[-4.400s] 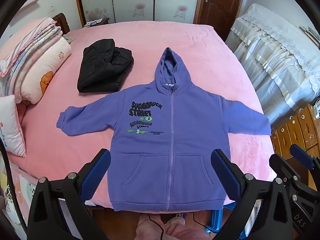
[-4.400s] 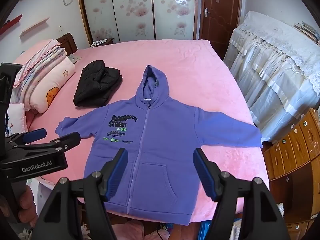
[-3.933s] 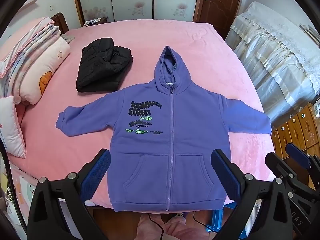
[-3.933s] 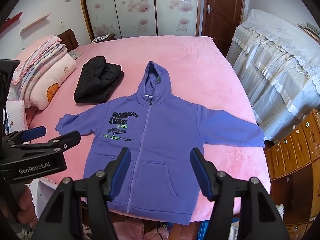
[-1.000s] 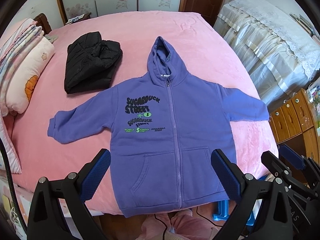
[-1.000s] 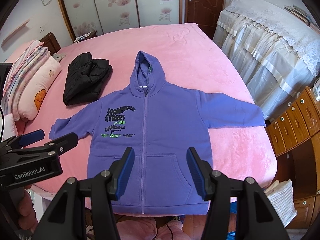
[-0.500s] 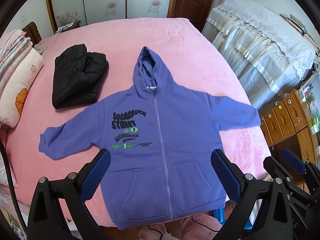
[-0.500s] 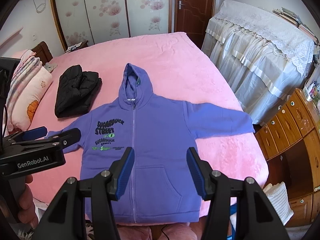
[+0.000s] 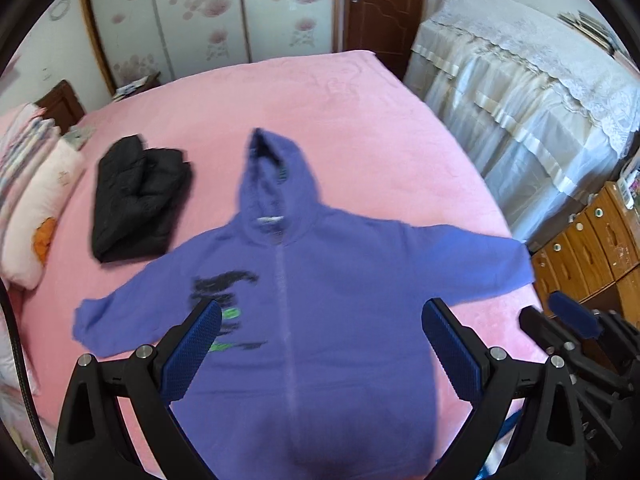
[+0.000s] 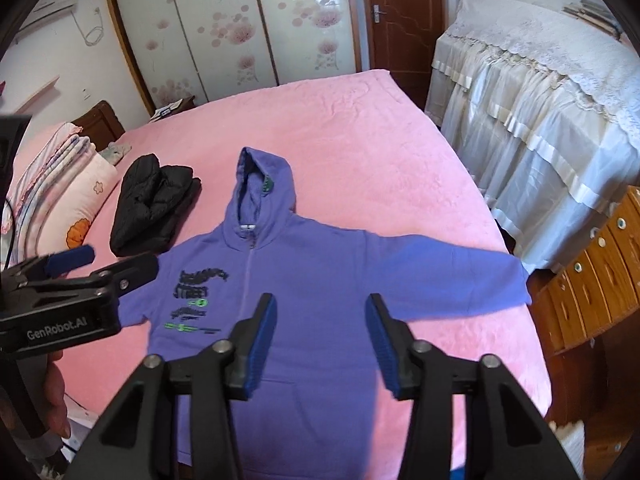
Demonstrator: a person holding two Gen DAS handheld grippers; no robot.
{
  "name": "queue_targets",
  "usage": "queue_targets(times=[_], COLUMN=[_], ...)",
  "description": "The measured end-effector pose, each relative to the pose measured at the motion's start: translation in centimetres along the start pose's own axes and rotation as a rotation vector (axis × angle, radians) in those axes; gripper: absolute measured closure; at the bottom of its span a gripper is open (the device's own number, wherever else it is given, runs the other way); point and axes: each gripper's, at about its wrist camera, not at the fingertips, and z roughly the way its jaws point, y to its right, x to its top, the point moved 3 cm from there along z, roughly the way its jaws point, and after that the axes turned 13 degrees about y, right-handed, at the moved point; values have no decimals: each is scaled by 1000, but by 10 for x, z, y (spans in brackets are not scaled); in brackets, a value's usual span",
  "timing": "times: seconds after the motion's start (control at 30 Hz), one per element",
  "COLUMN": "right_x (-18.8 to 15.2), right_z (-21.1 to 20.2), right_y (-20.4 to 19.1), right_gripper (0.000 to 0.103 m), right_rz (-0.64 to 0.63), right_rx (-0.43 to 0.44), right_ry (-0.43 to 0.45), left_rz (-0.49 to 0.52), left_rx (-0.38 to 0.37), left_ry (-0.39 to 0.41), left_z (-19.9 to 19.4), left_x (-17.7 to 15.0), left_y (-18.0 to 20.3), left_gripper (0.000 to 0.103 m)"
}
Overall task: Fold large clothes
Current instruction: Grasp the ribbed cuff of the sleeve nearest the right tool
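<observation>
A purple zip hoodie [image 9: 320, 300] with black and green chest lettering lies flat and face up on the pink bed [image 9: 360, 120], sleeves spread, hood pointing away. It also shows in the right wrist view [image 10: 320, 280]. My left gripper [image 9: 320, 344] is open and empty, held above the hoodie's lower front. My right gripper [image 10: 320, 340] is open and empty, also above the lower front. The left gripper's body shows at the left of the right wrist view [image 10: 76, 296].
A folded black jacket [image 9: 136, 196] lies on the bed left of the hood. Pillows and folded bedding [image 9: 36, 184] are stacked at the far left. A lace-covered piece of furniture [image 9: 532, 92] and a wooden drawer chest [image 9: 592, 240] stand to the right of the bed.
Both grippers have moved forward over the bed and tilted up; the hoodie sits lower and larger in both views. The hoodie itself has not moved. Both grippers stay open.
</observation>
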Motion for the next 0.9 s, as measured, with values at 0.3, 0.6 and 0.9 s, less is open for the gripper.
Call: queue_targets(times=[0.3, 0.6, 0.9], right_x=[-18, -84, -150], right_z=[82, 155, 204], right_y=[151, 329, 408], right_gripper=[63, 63, 63], right_rz=[145, 447, 807], right_rx=[-84, -239, -170], right_ry=[-61, -128, -196], left_rz=[-42, 14, 50], left_rx=[-70, -85, -75], left_ry=[8, 11, -45], left_z=[125, 249, 296], left_x=[9, -9, -43], left_y=[109, 208, 248], left_gripper=[3, 3, 3])
